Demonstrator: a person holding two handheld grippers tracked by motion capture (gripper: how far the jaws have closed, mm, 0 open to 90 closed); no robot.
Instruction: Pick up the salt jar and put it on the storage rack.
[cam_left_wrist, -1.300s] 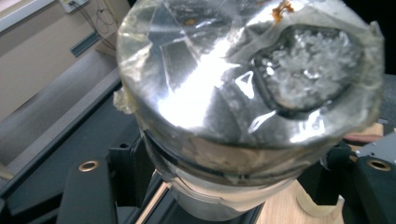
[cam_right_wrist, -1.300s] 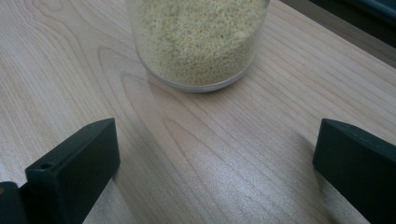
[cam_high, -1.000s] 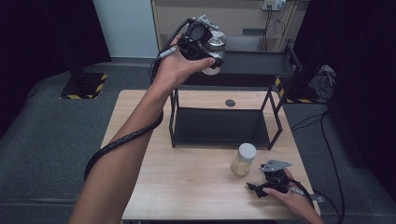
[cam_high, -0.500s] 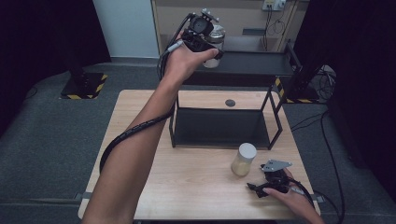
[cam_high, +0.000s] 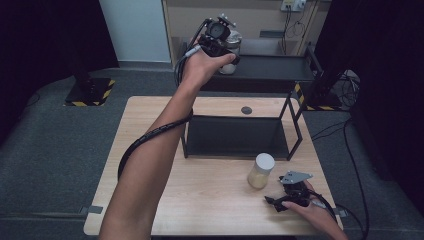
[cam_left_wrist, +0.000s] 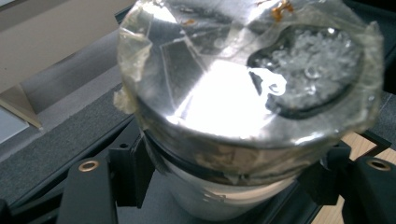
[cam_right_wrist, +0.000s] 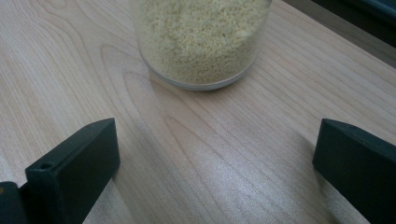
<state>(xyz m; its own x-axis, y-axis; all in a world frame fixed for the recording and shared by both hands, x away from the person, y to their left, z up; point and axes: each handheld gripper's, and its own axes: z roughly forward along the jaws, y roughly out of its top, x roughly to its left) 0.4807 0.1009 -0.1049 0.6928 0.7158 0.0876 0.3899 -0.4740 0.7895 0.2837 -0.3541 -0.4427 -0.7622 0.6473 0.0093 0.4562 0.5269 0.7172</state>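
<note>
Round glass jar (cam_left_wrist: 224, 154) wears a shiny taped lid (cam_left_wrist: 243, 70).

A lab-like recording room: black curtains (cam_high: 45, 55) at 9 and 3 o'clock, hazard-striped stand base (cam_high: 90, 92) at 10.

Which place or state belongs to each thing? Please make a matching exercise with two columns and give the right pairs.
Things:
1. jar with the silver lid
2. jar of yellow grains
3. right claw
4. black shelf rack

Places or states:
A. open, low over the table
B. stands on the wooden table, with nothing gripping it
C. clamped in the left claw, held high
D. stands at the far half of the table

Pairs: 1-C, 2-B, 3-A, 4-D
</note>
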